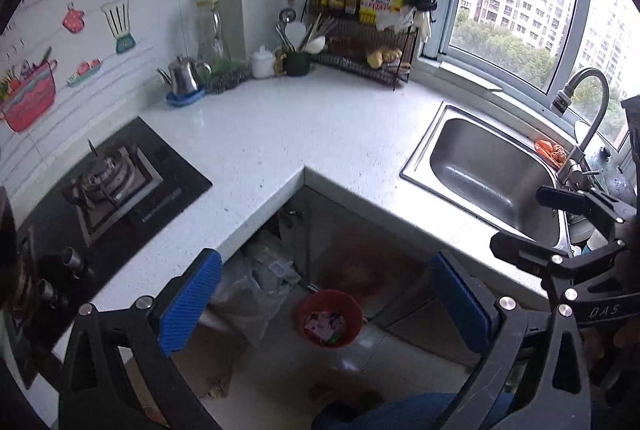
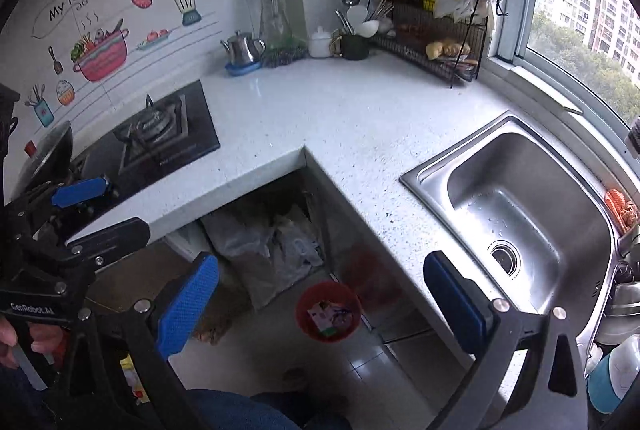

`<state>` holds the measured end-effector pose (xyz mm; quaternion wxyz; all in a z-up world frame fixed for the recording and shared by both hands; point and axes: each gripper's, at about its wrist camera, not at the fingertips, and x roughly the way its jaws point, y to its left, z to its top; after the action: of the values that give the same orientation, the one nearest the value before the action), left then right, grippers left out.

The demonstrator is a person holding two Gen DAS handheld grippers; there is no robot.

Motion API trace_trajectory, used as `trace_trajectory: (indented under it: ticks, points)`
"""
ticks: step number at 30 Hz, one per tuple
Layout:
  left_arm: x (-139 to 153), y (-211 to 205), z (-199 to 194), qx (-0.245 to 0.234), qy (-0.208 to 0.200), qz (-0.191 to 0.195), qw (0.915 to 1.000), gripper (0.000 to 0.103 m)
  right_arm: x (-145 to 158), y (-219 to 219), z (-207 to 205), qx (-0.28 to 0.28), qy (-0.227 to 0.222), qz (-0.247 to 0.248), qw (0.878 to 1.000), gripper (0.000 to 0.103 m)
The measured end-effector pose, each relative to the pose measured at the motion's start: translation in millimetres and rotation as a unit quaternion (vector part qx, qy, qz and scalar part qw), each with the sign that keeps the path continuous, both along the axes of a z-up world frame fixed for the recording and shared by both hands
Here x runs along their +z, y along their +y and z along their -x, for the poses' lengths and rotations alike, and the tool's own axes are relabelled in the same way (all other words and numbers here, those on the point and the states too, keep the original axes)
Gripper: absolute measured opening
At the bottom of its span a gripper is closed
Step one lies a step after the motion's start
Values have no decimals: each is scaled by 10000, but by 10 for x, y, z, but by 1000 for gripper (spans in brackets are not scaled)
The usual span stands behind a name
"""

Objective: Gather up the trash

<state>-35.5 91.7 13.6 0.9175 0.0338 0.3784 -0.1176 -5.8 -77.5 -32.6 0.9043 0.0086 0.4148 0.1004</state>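
A small red bin (image 1: 330, 318) (image 2: 328, 310) stands on the tiled floor below the counter's inner corner, with colourful wrappers (image 1: 324, 326) (image 2: 330, 314) inside it. My left gripper (image 1: 326, 300) hovers open above it, its blue pads spread wide with nothing between them. My right gripper (image 2: 322, 304) is held the same way, open and empty, over the same bin. Each gripper shows at the edge of the other's view: the right gripper (image 1: 532, 226) over the sink's near edge, the left gripper (image 2: 100, 209) over the stove's near edge.
An L-shaped white counter (image 1: 300, 125) (image 2: 340, 109) wraps around the bin. A gas stove (image 1: 112, 181) lies on the left, a steel sink (image 1: 480, 165) with a faucet (image 1: 588, 109) on the right. Clear plastic bags (image 1: 256, 286) fill the space under the counter. A dish rack (image 1: 368, 49) and kettle (image 1: 184, 73) stand at the back.
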Motion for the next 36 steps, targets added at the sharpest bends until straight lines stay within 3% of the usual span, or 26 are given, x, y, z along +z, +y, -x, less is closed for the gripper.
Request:
trace_trajectory:
  ticks: [7,16,36]
  points:
    - [252,-258,369,177,-288,-75,9994,103,345,-97,296,229,-436,8,9988,102]
    - [292,-428,653,356,-348,69,9987,103,389,-269,570,304,-604,-3,9977,102]
    - [329,-552,869,316,-392,-146,9986,103,386,-315,748,121,-508,-99,9986,102]
